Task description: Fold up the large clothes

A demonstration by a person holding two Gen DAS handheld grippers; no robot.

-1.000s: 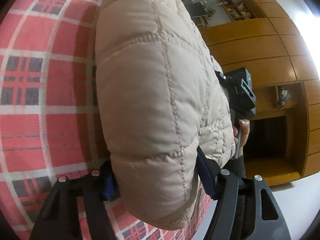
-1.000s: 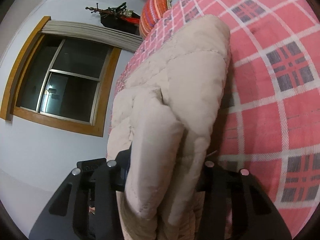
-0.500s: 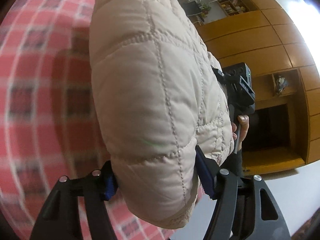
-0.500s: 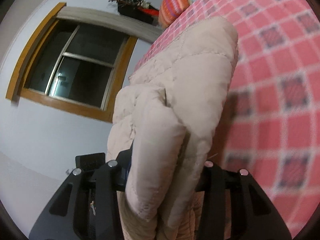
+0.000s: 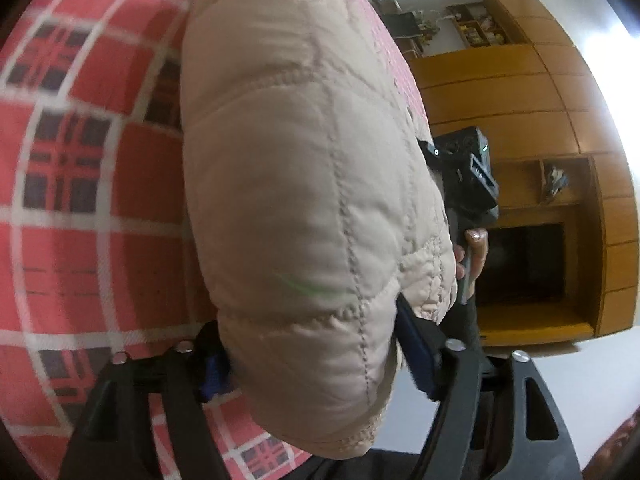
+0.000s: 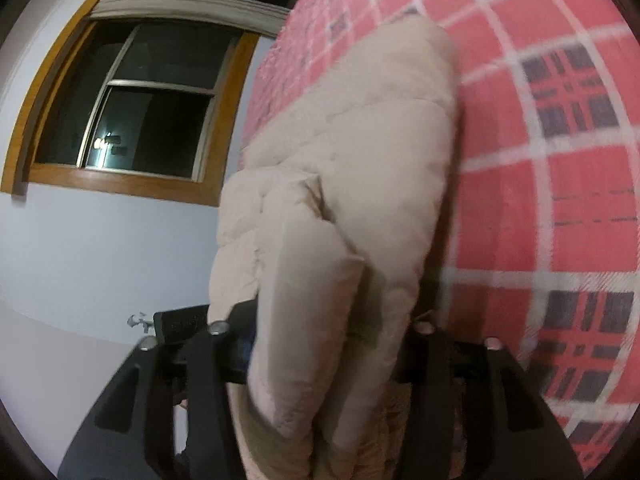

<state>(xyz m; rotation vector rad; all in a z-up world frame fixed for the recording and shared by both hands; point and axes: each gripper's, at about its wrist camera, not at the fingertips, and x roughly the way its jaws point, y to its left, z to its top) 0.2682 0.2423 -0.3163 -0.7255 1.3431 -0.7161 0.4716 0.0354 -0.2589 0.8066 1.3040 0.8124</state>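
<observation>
Covering the bed, a red plaid blanket [image 5: 80, 220] faces wooden cabinets [image 5: 520, 92].

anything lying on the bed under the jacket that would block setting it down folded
Nothing visible does. Both the left gripper and the right gripper are shut on the beige quilted jacket, and the red plaid bedspread beside and beyond it looks bare. The part of the bed directly behind the jacket is hidden in both views.
</observation>
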